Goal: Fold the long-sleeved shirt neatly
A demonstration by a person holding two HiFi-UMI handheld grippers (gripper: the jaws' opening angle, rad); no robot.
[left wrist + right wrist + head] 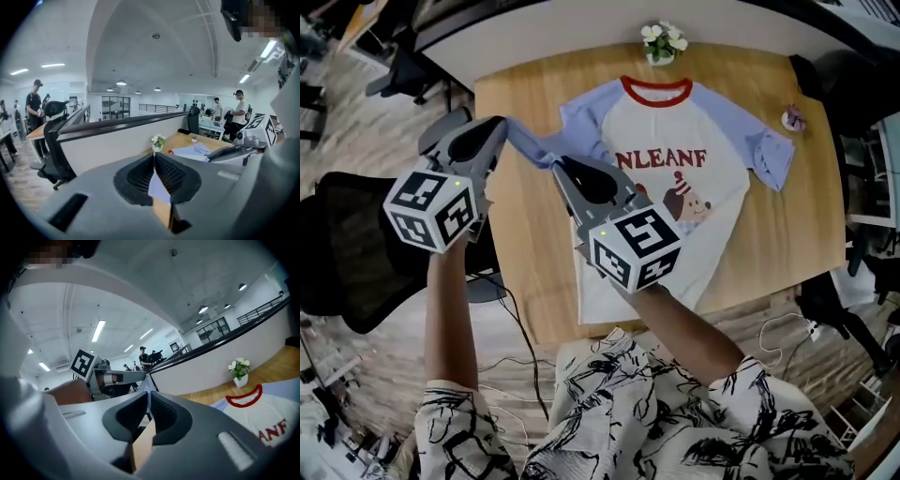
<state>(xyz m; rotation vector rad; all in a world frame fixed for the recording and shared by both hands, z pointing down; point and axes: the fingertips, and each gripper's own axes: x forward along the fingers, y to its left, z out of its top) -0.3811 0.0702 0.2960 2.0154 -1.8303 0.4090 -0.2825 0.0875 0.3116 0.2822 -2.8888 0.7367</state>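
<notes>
While the white, red-collared long-sleeved shirt [675, 202] lies flat, both grippers clamp its lavender sleeve [534, 147], the left gripper [501, 127] at ten o'clock of the right gripper [558, 167].

Shirt [675, 197] flat on table [520, 272]; left claw [503, 124], right claw [559, 165] pinching raised blue sleeve [532, 145]; flowers [662, 41] at far edge.

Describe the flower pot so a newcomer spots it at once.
Find the wooden table with the shirt spread on it. At its far edge, just beyond the red collar, stands the flower pot: white blooms, the only plant there.
</notes>
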